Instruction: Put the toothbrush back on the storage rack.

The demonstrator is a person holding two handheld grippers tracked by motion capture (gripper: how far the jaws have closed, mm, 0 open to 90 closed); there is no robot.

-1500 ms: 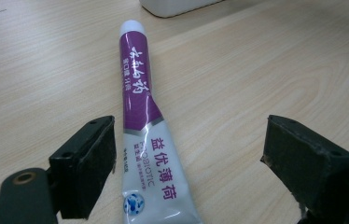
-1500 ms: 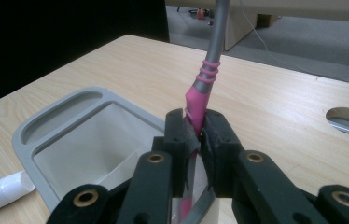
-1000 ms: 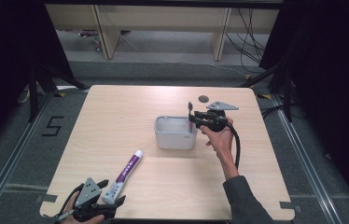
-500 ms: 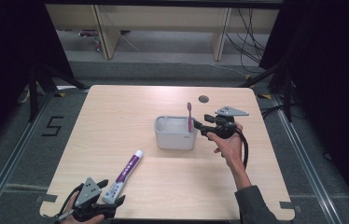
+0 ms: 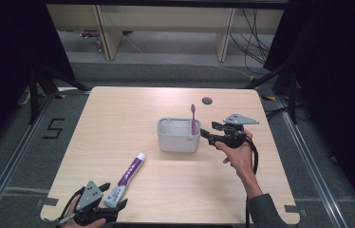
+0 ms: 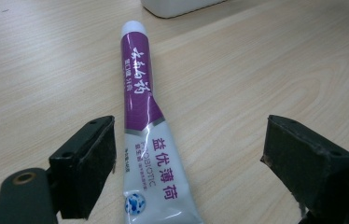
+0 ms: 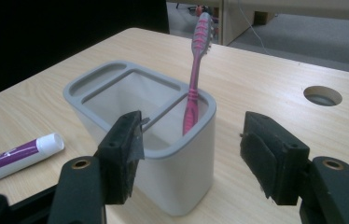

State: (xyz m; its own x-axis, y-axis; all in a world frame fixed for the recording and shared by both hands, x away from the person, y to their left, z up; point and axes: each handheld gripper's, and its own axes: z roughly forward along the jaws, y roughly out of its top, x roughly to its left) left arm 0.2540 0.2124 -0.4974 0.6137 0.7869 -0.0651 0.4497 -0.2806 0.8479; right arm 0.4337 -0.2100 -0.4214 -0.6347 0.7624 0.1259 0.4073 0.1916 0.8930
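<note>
Straddling the flat tail of the toothpaste tube [image 6: 151, 177], my left gripper [image 6: 189, 168] rests low at the table's [image 5: 270, 190] near edge, jaws spread wide, neither pad touching the tube. The tube lies flat on the wood, its white cap pointing toward the grey holder [image 5: 179, 135] at mid-table, well apart from it. Just beside the holder, my right gripper [image 7: 191, 154] has just been opening its jaws; nothing sits between them, and the pink toothbrush [image 7: 195, 70] stands upright in the holder's end compartment, leaning on the rim.

I judge the tube light, soft and glossy: squeezed at its belly it would give way and could slip. The crimped tail looks thin and flat, a poor seat for the pads. I would take it across the firmer stretch nearer the cap, where the purple band begins, closing gently so the plastic dents without bursting the cap. The holder looks rigid, stable and unlikely to tip from a light drop.
</note>
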